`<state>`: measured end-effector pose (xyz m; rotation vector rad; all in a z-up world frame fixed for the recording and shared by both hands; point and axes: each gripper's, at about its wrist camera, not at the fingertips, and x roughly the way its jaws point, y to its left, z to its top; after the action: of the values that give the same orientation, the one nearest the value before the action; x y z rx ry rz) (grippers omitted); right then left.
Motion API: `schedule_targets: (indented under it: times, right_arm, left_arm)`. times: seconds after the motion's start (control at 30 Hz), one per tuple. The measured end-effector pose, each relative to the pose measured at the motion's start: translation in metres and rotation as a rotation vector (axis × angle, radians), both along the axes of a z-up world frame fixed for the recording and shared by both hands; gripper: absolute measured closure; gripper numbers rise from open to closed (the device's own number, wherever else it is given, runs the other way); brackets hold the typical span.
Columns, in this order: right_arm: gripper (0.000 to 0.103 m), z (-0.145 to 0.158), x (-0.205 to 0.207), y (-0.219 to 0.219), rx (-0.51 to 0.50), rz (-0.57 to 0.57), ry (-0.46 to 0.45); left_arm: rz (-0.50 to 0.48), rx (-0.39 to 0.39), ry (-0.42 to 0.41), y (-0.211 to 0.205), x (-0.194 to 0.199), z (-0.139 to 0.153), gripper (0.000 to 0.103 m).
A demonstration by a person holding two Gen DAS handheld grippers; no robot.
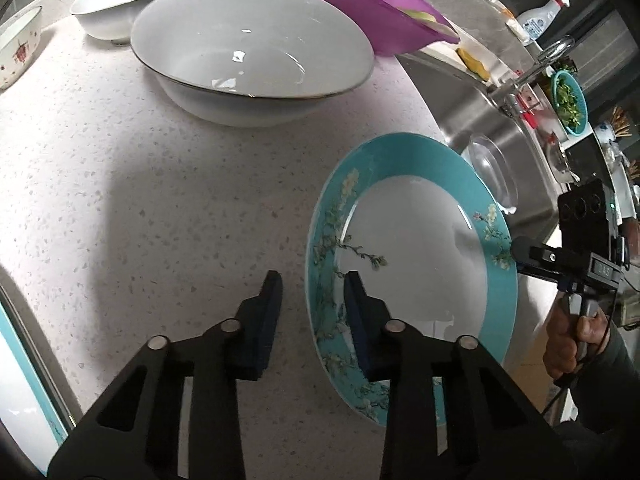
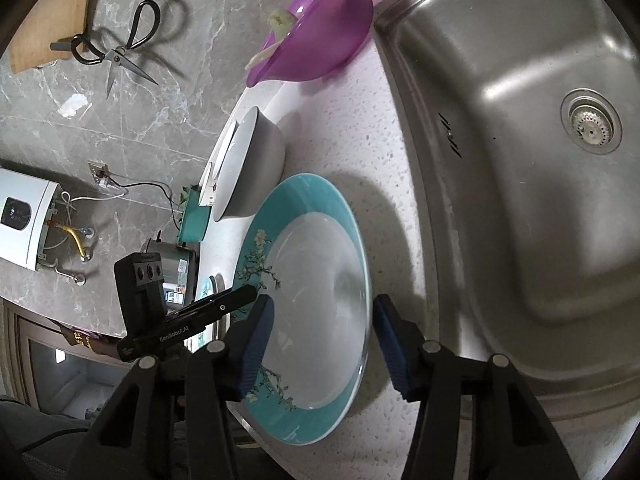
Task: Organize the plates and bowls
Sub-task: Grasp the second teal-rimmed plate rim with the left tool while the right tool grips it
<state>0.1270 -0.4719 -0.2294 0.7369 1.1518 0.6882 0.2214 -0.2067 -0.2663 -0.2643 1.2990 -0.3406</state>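
The teal plate (image 1: 416, 264) lies flat on the counter (image 1: 160, 200) beside the sink (image 2: 520, 160), its rim between the open right tongs (image 2: 324, 336), while the open, empty left tongs (image 1: 312, 304) straddle its opposite edge.

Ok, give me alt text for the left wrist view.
The left tongs hang open over the near rim of a teal floral plate on a speckled counter, one finger on each side of the rim. Behind stand a large white bowl and a purple bowl; the right tongs reach the plate's far edge.
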Motion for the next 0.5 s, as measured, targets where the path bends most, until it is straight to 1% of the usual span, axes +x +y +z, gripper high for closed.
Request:
schedule_targets:
  times: [0.07, 0.1, 0.13, 0.17, 0.2, 0.27, 0.33, 0.37, 0.43, 0.5]
  right_arm:
    - [0.053, -0.0014, 0.0001, 0.0002, -0.003, 0.004, 0.003]
    - [0.054, -0.0022, 0.0007, 0.0006, -0.009, 0.009, 0.008]
    - [0.058, -0.0029, 0.0006, 0.0006, -0.013, 0.009, 0.011]
    - [0.064, -0.0035, 0.0015, 0.0003, -0.021, 0.012, 0.016]
    - [0.067, -0.0041, 0.0022, -0.0004, -0.035, 0.013, 0.022]
    - [0.082, -0.0062, 0.0025, -0.0026, -0.053, 0.013, 0.039]
    - [0.092, -0.0081, 0.0033, -0.0036, -0.078, 0.016, 0.056]
    - [0.093, -0.0094, 0.0053, -0.0020, -0.090, 0.034, 0.071]
    - [0.093, -0.0081, 0.0056, 0.0017, -0.118, 0.051, 0.072]
    - [0.093, -0.0080, 0.0054, 0.0029, -0.127, 0.055, 0.084]
  left_arm:
    - [-0.008, -0.011, 0.014, -0.0022, 0.0008, -0.0005, 0.081]
    - [-0.012, -0.010, 0.023, -0.0037, 0.0003, -0.0010, 0.088]
    - [-0.014, -0.010, 0.030, -0.0051, -0.0003, -0.0018, 0.089]
    - [-0.011, -0.009, 0.034, -0.0058, 0.0009, -0.0022, 0.090]
    - [-0.010, -0.011, 0.037, -0.0050, -0.0026, -0.0016, 0.090]
    - [-0.005, -0.022, 0.050, -0.0035, -0.0026, -0.0020, 0.091]
    - [-0.010, -0.023, 0.058, -0.0037, -0.0023, -0.0025, 0.091]
    - [-0.014, -0.020, 0.062, -0.0024, -0.0027, -0.0019, 0.091]
    - [-0.019, -0.020, 0.071, -0.0005, -0.0027, -0.0010, 0.091]
    - [-0.013, -0.038, 0.085, 0.0013, -0.0008, -0.0019, 0.092]
